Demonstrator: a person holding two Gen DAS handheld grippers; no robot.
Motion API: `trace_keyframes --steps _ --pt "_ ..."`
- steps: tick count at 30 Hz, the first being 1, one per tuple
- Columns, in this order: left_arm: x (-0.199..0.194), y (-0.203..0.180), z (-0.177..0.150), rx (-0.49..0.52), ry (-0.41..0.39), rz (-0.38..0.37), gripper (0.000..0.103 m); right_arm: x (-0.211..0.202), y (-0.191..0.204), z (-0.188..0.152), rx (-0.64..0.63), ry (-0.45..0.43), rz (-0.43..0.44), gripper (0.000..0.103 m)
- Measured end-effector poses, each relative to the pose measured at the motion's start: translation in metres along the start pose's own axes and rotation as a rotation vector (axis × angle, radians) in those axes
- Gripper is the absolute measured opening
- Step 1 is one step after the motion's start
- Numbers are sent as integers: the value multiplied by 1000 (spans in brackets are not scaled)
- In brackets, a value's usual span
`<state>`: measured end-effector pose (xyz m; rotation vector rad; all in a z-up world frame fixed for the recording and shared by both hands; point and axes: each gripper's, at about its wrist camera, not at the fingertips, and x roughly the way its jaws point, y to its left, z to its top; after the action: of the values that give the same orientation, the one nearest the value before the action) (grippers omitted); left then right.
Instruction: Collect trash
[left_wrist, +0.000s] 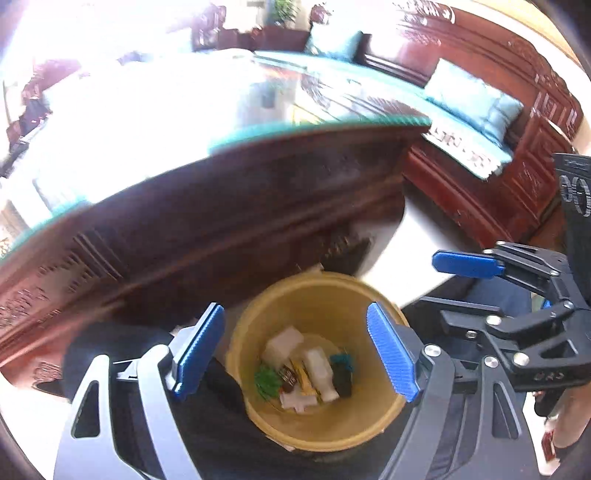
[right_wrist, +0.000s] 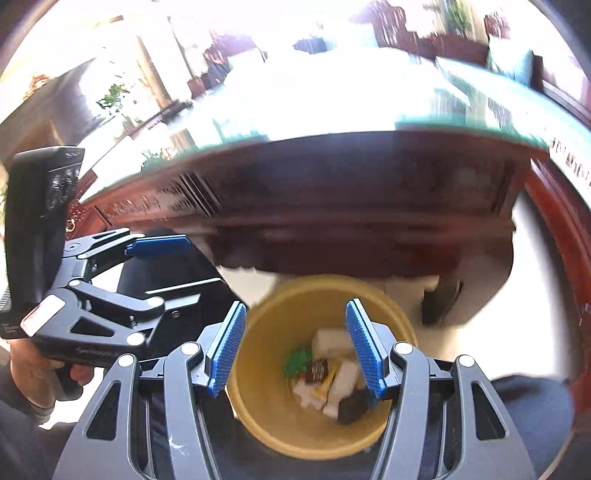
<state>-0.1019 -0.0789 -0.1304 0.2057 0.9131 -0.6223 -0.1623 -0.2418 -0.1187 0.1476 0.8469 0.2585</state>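
You have both tongs poised above the yellow bin, which stands on the floor just in front of the dark carved desk, between your knees as far as the views show. That placement makes sense: the bin sits close below the desk edge so anything lifted from the glass top needs only a short trip down to it.

The trash already lies at the bottom of the bin: white crumpled pieces, a green scrap, a yellow wrapper, a brown one and something dark and teal. It all rests loose in a heap, touching nothing but the bin floor and each other.

Your left tongs stand wide apart, framing the bin mouth, with nothing between the blue pads and nothing touching them. Your right tongs are likewise spread, a little narrower, and empty; their right pad overlaps the trash only in line of sight, as it hangs above the rim.

Judging by the empty pads over a filled bin, this looks like a moment just after a drop. The desk top is too blown out by glare to tell whether more remains there.
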Motion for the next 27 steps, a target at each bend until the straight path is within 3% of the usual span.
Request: trace_keyframes --steps 6,12,16,19,27 --pt "-32 23 41 -55 -114 80 85 -16 21 57 -61 -146 -10 61" --pt "-52 56 94 -126 -228 219 99 -11 31 125 -84 -267 -32 75" --pt "-55 84 125 -182 -275 282 99 3 35 164 -80 -305 -68 87" --pt "-46 99 150 -176 -279 378 99 18 35 190 -87 -321 -115 91" --pt "-21 146 178 -198 -232 471 99 64 18 226 -51 -302 -195 94"
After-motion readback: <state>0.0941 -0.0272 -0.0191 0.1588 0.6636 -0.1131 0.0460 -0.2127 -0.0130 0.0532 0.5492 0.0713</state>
